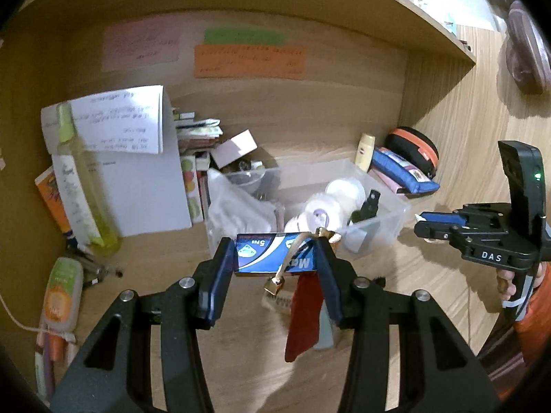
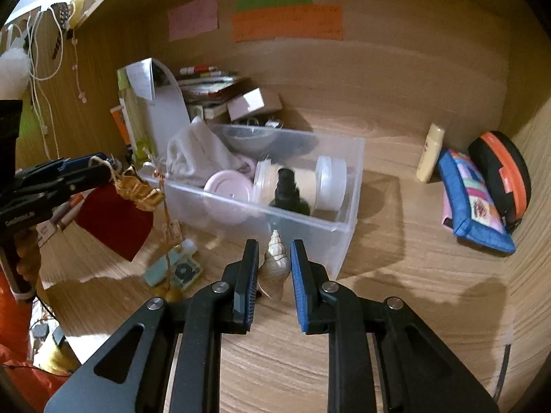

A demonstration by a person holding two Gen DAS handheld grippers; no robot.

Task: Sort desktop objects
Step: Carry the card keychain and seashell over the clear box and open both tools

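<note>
My left gripper [image 1: 275, 253] is shut on a small blue printed box [image 1: 275, 253] with a gold cord around it. A red pouch [image 1: 303, 316] and a gold charm [image 1: 273, 285] hang below it. It is held above the desk, just in front of the clear plastic bin [image 1: 389, 222]. In the right wrist view the left gripper [image 2: 100, 165] shows at the left with the red pouch [image 2: 115, 222] dangling. My right gripper [image 2: 274, 251] is shut on a pale spiral seashell [image 2: 274, 265], held near the bin's [image 2: 344, 241] front corner.
The bin holds jars [image 2: 332, 182], a pink lid [image 2: 227, 196], a dark bottle [image 2: 288, 189] and a white cloth [image 2: 196, 158]. A blue pouch [image 2: 473, 206], orange-black case [image 2: 502, 175] and cream tube [image 2: 430, 153] lie right. A green spray bottle [image 1: 79, 179], papers [image 1: 137, 161] and books stand left. A small teal item [image 2: 179, 268] lies on the desk.
</note>
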